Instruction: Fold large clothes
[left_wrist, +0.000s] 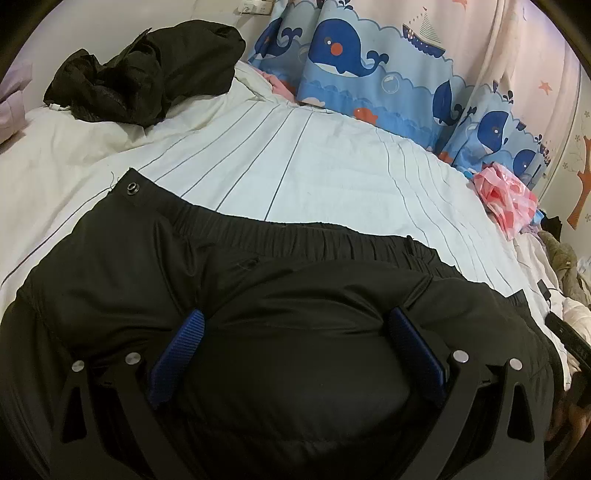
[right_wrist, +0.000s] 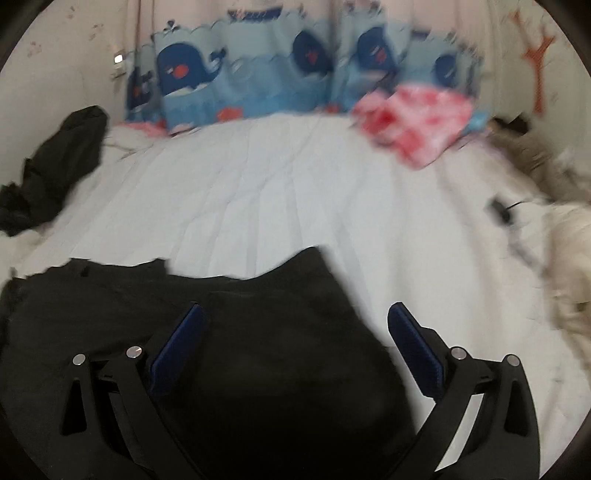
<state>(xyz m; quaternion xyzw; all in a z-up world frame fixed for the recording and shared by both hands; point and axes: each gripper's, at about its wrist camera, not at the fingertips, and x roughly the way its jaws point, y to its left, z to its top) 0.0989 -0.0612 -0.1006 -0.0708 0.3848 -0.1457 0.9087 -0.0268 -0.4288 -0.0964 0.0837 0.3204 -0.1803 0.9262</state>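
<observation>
So the black pants (left_wrist: 155, 266) are lying flat on the bed (left_wrist: 295, 158), elastic waistband facing the far side, with a metal snap (left_wrist: 132, 188) at the left corner. The left tongs (left_wrist: 295, 325) are spread wide open right over the puffy black fabric, blue pads (left_wrist: 417, 354) on either side of a bulge, not pinching anything. The right tongs (right_wrist: 295, 321) are wide open too, hovering over the pants' right edge (right_wrist: 258, 295), with one pad above the white striped sheet. That view is pretty blurry. Another crumpled black garment (left_wrist: 147, 70) sits far left near the whale-print curtain (left_wrist: 351, 59), and a pink bag (left_wrist: 506, 199) lies far right.
</observation>
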